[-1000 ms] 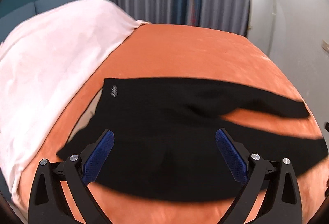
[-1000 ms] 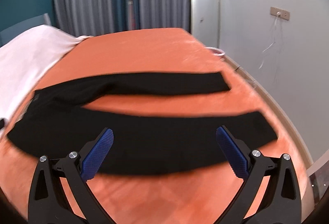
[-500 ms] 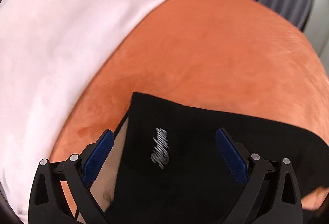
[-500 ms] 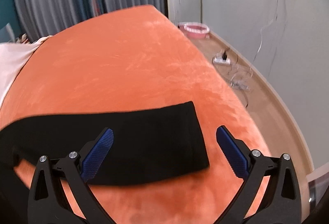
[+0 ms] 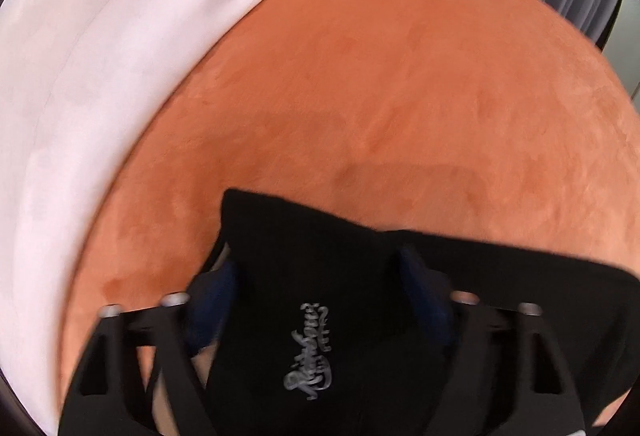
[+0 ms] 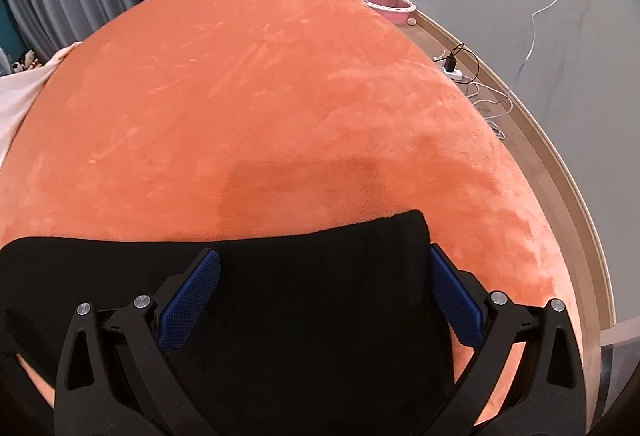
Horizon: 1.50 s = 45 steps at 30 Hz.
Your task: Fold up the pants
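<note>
The black fabric pants (image 5: 320, 276) lay on the orange plush bedspread (image 5: 380, 96), filling the lower part of both views. In the left wrist view, the waist corner with its silver script logo (image 5: 310, 348) sat in the lower centre, its fabric bunched upward between the blue pads of the left gripper (image 5: 320, 288). That claw's jaws were closing about halfway, with the cloth between them; the pads were blurred, so whether they already pressed the fabric I could not tell. A pale pink sheet (image 5: 100, 76) covered the upper left of that frame.

In the right wrist view, the leg cuff end (image 6: 380, 236) lay at lower centre, between the wide-spread blue pads of the right gripper (image 6: 324, 292), which gripped nothing. A pink basin (image 6: 388, 6) and white cables (image 6: 480, 92) sat on the floor at upper right.
</note>
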### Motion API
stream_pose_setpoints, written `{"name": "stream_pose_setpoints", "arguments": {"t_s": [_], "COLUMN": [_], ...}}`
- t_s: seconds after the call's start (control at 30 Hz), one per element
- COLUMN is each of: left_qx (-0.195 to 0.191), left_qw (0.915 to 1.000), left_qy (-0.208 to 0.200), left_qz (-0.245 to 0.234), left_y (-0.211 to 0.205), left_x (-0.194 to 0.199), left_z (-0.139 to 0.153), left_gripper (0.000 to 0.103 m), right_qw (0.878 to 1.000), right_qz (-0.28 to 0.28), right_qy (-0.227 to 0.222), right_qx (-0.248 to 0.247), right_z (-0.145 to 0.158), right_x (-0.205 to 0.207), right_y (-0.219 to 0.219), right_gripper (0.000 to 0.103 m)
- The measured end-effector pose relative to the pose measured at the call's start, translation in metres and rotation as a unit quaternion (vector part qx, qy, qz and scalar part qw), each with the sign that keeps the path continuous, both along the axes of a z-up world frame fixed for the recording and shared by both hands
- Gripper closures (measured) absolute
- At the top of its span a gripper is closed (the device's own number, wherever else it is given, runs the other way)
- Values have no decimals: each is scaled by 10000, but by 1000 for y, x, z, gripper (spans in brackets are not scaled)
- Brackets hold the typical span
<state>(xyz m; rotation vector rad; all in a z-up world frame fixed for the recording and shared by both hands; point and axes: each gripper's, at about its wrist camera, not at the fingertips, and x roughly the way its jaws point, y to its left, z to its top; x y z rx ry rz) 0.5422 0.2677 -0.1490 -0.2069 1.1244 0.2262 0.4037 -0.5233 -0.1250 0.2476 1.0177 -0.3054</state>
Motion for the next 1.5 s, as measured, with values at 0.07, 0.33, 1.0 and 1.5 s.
{"name": "stream_pose_setpoints", "arguments": {"t_s": [0.07,0.33,1.0,1.5], "left_qx": [27,-63,-564,-793], "left_qw": [10000,9999,9970,9727], "left_qy": [3,97,-528,-1700], "left_qz": [-24,-33,-10,-1368], "left_y": [-3,-11,6,44], "left_x": [1,5,-8,-272], "left_z": [1,12,37,116], "left_gripper": [59,80,88,87], "right_qw": [10000,9998,9972,9495], "right_qz": [-33,110,239,1525], "right_qy": [29,-168,-574,-2511], "right_qx": [-15,22,416,-1098], "right_z": [-2,2,20,178], "right_x": [2,0,-8,-209], "right_y": [-4,-6,-19,46], "right_gripper": [5,12,91,91]}}
